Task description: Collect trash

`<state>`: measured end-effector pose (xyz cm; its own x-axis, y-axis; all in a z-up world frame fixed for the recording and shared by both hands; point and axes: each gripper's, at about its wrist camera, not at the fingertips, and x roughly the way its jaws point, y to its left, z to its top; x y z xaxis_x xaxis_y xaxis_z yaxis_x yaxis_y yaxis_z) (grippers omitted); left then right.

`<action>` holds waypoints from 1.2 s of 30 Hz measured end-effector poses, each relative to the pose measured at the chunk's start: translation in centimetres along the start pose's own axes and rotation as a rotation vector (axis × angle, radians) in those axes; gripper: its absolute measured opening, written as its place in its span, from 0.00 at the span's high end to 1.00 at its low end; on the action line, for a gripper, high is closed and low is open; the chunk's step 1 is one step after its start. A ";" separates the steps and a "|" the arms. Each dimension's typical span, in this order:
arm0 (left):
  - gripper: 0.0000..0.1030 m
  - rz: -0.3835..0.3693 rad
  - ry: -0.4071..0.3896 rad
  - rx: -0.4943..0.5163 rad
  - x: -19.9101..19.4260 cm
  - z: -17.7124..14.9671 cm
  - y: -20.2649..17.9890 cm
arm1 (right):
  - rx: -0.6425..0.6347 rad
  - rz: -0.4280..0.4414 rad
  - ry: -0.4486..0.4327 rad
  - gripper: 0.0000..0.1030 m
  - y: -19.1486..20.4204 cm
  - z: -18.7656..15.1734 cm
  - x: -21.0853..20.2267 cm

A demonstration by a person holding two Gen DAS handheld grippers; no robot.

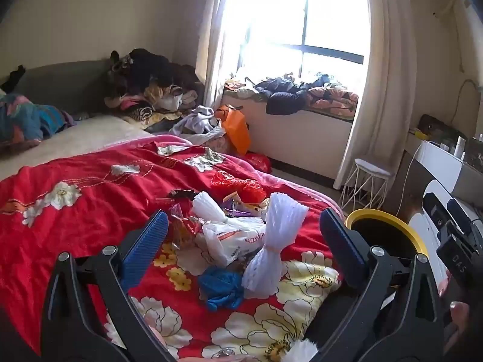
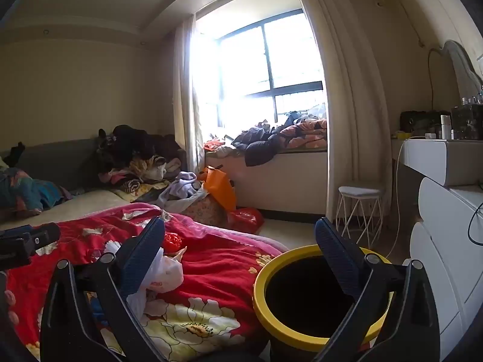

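While both grippers hang wide open with nothing in their fingers, the trash sits in a heap near the bed's (image 1: 75, 211) right edge, close to the yellow bin (image 2: 320, 295). I think the left gripper (image 1: 241, 229) should come down slowly on the white foam net (image 1: 271, 247) and pinch only that, not the red blanket (image 1: 90, 181). The left view shows the blue bag (image 1: 220, 286) and white plastic bag (image 1: 232, 241) clearly. The right gripper (image 2: 238, 241) view shows the whole dark mouth of the bin.
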<state>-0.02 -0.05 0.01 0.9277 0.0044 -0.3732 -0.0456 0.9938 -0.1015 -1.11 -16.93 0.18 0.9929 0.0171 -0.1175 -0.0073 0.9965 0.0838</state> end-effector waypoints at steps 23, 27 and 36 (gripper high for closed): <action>0.10 -0.008 -0.019 0.000 0.0 0.6 -0.3 | -0.013 -0.005 0.003 0.06 0.1 0.0 0.1; 0.10 -0.007 -0.022 0.000 0.0 0.5 -0.4 | -0.013 -0.005 0.003 0.06 0.1 0.2 -0.1; 0.10 -0.006 -0.022 -0.002 -0.2 0.7 -0.5 | -0.010 -0.003 0.002 0.06 0.2 0.3 -0.1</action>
<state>0.10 -0.44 0.80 0.9358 0.0010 -0.3525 -0.0407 0.9936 -0.1051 -1.22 -16.71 0.46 0.9928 0.0147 -0.1192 -0.0059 0.9973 0.0731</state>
